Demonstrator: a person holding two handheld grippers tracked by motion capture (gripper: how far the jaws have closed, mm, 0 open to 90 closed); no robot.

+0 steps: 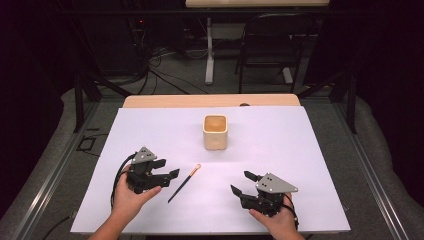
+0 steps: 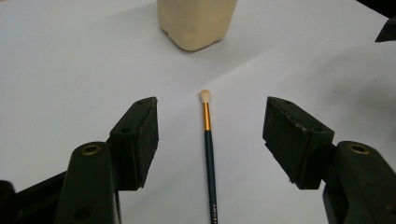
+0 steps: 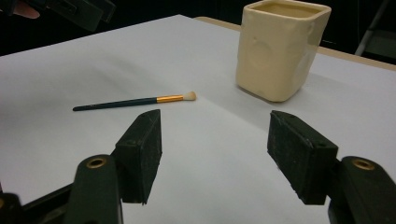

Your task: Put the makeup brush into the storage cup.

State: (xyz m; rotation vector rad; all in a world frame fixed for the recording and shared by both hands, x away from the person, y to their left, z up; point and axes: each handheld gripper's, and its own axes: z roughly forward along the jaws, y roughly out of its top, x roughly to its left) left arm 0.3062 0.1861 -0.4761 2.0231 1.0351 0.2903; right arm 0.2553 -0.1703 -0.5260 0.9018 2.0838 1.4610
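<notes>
**A slim brush lies flat between two spread grippers**

The brush (image 1: 184,183) lies flat on the white sheet (image 1: 280,145) that covers the table, near the person's side and left of the middle. It is a thin stick: a dark teal handle, a short band of gold metal, then a small pale tuft of soft bristles at the far end. In the high view it slants, tuft pointing far and to the right, and reads as little more than a dark line with an orange tip. The left gripper view looks straight along it and shows the rounded tuft, the shine of the gold band, and faint pale lettering on the near part of the handle.

The left gripper (image 1: 169,179) sits just left of the brush with its jaws spread wide; in its own view the brush lies in the gap between the two black, rough-faced pads (image 2: 148,135), touching neither.

The right gripper (image 1: 243,183) rests near the person on the right, well apart from the brush, jaws spread and nothing between them.

Farther off, near the middle of the sheet, stands a cream cup (image 1: 215,132), square with rounded corners. The right gripper view shows its glossy, slightly dimpled wall; the high view looks down into its brownish inside.
</notes>
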